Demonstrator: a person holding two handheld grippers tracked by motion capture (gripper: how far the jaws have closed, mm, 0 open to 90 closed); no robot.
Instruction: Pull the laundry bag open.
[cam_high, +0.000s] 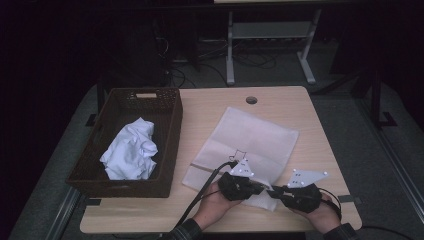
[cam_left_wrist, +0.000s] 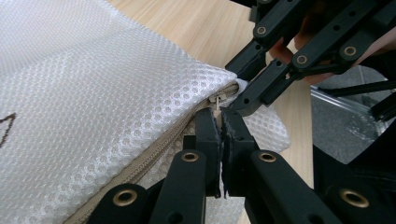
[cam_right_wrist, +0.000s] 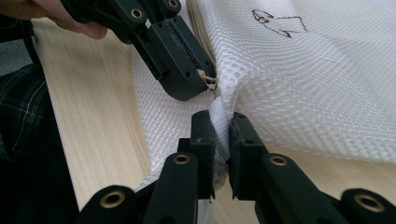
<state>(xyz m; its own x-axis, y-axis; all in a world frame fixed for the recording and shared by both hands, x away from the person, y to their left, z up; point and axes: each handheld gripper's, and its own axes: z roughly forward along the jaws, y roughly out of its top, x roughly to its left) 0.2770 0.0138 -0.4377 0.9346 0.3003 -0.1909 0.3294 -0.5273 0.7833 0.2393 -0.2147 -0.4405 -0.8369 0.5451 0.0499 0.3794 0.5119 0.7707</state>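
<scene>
A white mesh laundry bag (cam_high: 250, 140) lies flat in the middle of the wooden table (cam_high: 205, 107), with a beige zipper (cam_left_wrist: 154, 151) along its near edge. At the bag's near right corner my left gripper (cam_high: 261, 189) is shut on the small zipper pull (cam_left_wrist: 216, 100); its own jaws (cam_left_wrist: 219, 117) press together on the tab. My right gripper (cam_high: 274, 191) faces it from the right, shut on a fold of mesh at the bag's corner (cam_right_wrist: 219, 114). The two sets of fingertips nearly touch. A small line drawing (cam_right_wrist: 278, 23) marks the bag.
A dark wicker basket (cam_high: 170, 145) stands at the table's left with a crumpled white cloth (cam_high: 131, 150) inside. A round cable hole (cam_high: 251, 100) is at the table's far edge. Cables trail from both grippers toward the person's forearms at the front edge.
</scene>
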